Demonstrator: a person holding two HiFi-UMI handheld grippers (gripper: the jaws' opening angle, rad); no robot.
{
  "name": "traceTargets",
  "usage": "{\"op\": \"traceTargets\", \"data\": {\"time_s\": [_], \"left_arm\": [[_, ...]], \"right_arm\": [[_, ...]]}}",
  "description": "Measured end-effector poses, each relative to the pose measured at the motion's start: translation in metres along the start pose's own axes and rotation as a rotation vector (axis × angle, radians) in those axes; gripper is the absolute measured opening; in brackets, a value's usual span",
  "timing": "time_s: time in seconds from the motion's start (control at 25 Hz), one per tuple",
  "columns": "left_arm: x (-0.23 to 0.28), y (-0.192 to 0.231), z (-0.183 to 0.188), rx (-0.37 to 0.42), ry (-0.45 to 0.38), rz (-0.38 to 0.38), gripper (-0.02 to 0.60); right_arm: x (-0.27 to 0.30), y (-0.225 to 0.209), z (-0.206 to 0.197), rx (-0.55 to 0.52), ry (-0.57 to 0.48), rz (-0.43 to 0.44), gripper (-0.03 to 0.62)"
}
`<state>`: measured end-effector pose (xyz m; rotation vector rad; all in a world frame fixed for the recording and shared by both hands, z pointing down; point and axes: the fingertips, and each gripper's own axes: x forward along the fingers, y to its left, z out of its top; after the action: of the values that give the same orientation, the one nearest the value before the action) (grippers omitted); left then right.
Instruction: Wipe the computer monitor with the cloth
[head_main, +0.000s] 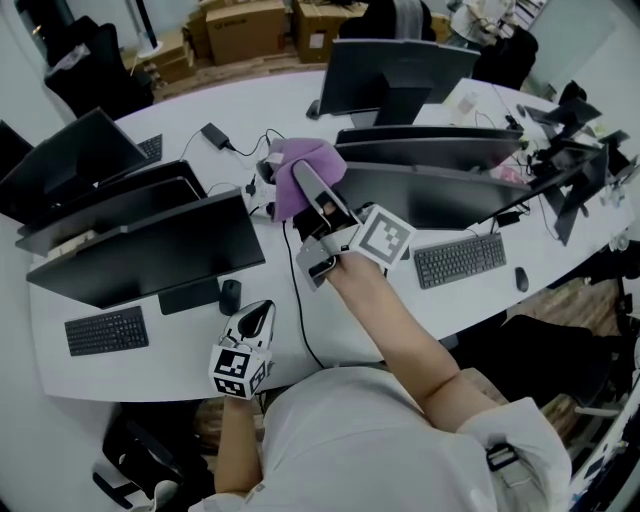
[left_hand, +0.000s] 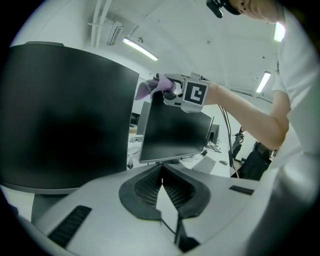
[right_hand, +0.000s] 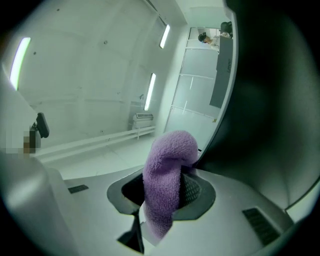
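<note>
Nearest to the person, the left gripper (head_main: 262, 310) hangs low over the front of the white desk (head_main: 350, 335); its jaws are pressed together with nothing between them, so it takes no part in the work at present. Just beyond it a black mouse (head_main: 230, 295) lies on the desk; a thin cable (head_main: 292, 295) runs past toward the front edge. Farther out, the right gripper (head_main: 306, 175) is clenched on the purple cloth (head_main: 298, 158); a thick fold of it stands up between the jaws. The cloth is at the upper left corner of the monitor (head_main: 440, 195), and it seems to touch the dark edge there.

I judge the wiping to be at one end of a stroke, perhaps the first one; the screen shows no streak or mark, so I cannot tell how much is done; from where the cloth is, nearly the whole panel to the right and below remains.

A keyboard (head_main: 460, 258) lies in front of the monitor, below the arm's path; the neighbour monitor (head_main: 150, 250) stands just beside the left edge and could be knocked while the cloth works in that corner. Behind, another monitor (head_main: 385, 75) shows its back; cardboard boxes (head_main: 245, 30) stand far off.
</note>
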<state>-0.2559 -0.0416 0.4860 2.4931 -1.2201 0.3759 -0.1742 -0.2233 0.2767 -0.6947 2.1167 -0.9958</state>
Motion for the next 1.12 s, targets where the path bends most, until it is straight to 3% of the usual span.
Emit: {"op": "traceTargets", "data": {"time_s": [0.24,1.12], "left_arm": [[0.007,-0.011,0.001,0.001,0.004,-0.009,0.000],[0.056,-0.066,0.012,0.033,0.021,-0.094,0.002]], "right_arm": [[-0.012,-0.019,0.008,-0.018,0.026,-0.095,0.107],[-0.083,-0.033,0.081,-0.128,-0.031,-0.216,0.107]]}}
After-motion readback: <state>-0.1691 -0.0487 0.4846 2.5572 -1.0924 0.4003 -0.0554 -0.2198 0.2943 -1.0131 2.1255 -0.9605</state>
